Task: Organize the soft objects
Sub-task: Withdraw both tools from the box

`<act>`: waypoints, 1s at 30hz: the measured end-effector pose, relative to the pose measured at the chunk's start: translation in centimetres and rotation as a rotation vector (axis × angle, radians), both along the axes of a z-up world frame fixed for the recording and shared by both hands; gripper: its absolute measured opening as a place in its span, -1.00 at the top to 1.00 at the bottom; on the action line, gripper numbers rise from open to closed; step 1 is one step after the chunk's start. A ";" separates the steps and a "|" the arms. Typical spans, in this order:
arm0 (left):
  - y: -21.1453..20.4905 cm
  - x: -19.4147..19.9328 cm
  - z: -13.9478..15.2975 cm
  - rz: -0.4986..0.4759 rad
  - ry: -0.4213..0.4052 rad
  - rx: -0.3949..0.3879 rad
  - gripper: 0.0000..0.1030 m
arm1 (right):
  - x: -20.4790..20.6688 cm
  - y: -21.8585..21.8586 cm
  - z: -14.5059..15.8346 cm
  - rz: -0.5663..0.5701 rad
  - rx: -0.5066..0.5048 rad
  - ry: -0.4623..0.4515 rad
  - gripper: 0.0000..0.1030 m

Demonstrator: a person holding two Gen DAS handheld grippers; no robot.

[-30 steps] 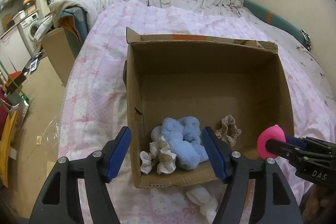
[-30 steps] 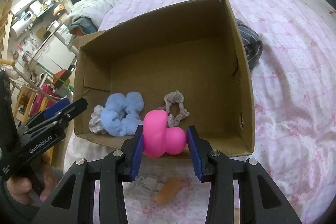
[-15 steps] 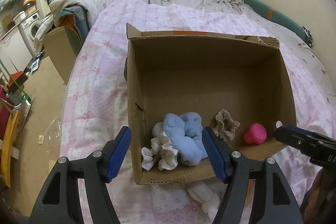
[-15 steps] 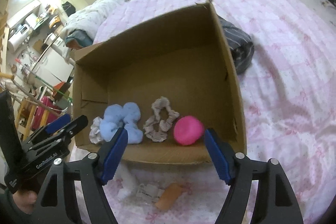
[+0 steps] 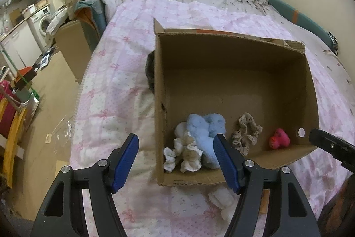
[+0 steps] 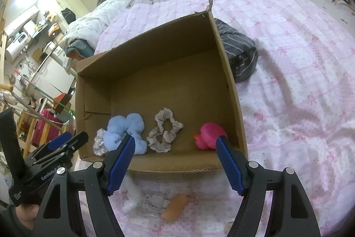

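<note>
An open cardboard box [image 5: 233, 90] [image 6: 155, 72] stands on the pink bedspread. Inside it along the near wall lie a blue fluffy scrunchie [image 5: 204, 128] [image 6: 126, 128], a white frilled scrunchie [image 5: 186, 152] [image 6: 99, 143], a beige scrunchie [image 5: 246, 134] [image 6: 163, 132] and a pink rubber duck [image 5: 279, 138] [image 6: 208, 132]. My left gripper [image 5: 177, 161] is open and empty, just before the box's near left corner. My right gripper [image 6: 175, 161] is open and empty, above the box's near wall; its tip shows in the left wrist view [image 5: 328, 143].
In front of the box on the bedspread lie a white soft item [image 6: 133, 194] [image 5: 221, 199], a small clear packet [image 6: 153, 202] and an orange piece [image 6: 175, 207]. A grey striped cloth [image 6: 239, 54] lies beside the box. The bed's edge and the floor are at left.
My right gripper opened and let the pink duck go; it now lies in the box's near right corner. The gripper drew back a little. My left gripper stayed open.
</note>
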State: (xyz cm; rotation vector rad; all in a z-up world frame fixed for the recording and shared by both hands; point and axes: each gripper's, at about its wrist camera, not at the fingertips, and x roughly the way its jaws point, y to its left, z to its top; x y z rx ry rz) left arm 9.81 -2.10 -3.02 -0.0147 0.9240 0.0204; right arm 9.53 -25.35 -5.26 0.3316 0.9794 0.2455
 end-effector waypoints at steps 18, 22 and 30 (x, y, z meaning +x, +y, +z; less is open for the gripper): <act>2.9 -4.1 2.0 0.118 -0.007 0.034 -0.30 | -2.9 -2.2 1.9 -0.022 0.006 -0.021 -0.55; 2.8 -5.1 2.0 0.124 0.002 0.006 -0.30 | -4.0 -2.6 1.8 -0.016 -0.017 -0.011 -0.55; 1.0 -7.1 1.6 0.068 0.026 -0.078 -0.30 | -5.3 -4.1 1.9 -0.014 0.048 0.026 -0.55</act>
